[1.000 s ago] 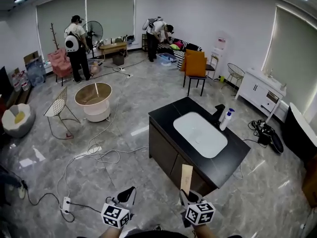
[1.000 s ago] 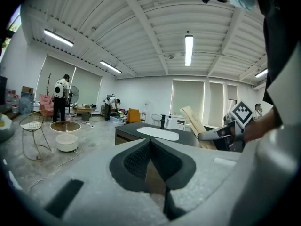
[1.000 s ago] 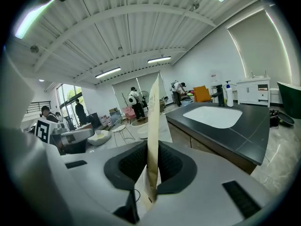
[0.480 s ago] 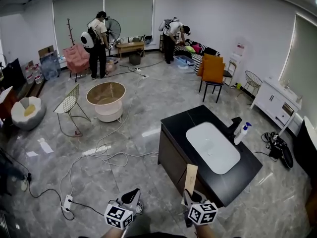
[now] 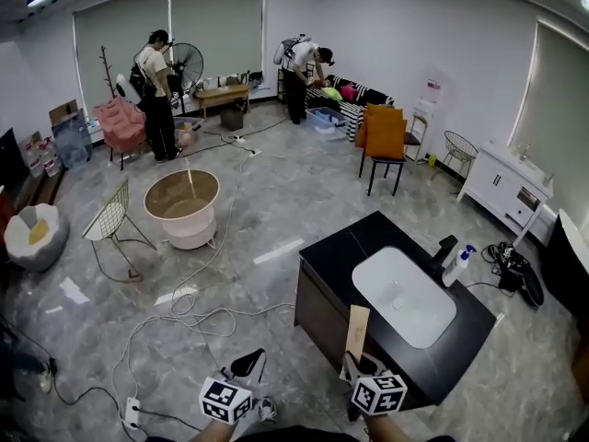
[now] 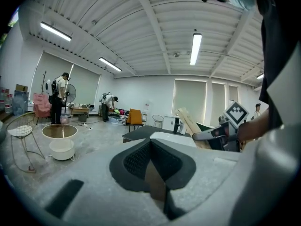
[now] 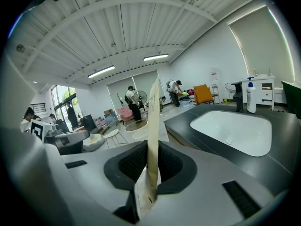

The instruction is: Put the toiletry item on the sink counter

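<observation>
My right gripper (image 5: 354, 365) is shut on a flat tan packet (image 5: 356, 325), held upright just before the near corner of the black sink counter (image 5: 340, 247). In the right gripper view the packet (image 7: 153, 126) stands on edge between the pads (image 7: 134, 161), with the white basin (image 7: 235, 128) ahead to the right. A white spray bottle (image 5: 457, 265) and a black faucet (image 5: 444, 250) stand at the counter's far side. My left gripper (image 5: 248, 365) hangs over the floor left of the counter, its jaws (image 6: 150, 147) shut with nothing in them.
Cables (image 5: 184, 311) trail over the grey floor to the left. A round tub (image 5: 182, 205) and a wire chair (image 5: 110, 212) stand beyond them. An orange chair (image 5: 385, 141) and a white cabinet (image 5: 502, 187) are behind the counter. Two people work at the far wall.
The head view has swung, so the counter sits lower and further right in it. Both grippers stay at the bottom edge, and the right one keeps its grip on the packet.
</observation>
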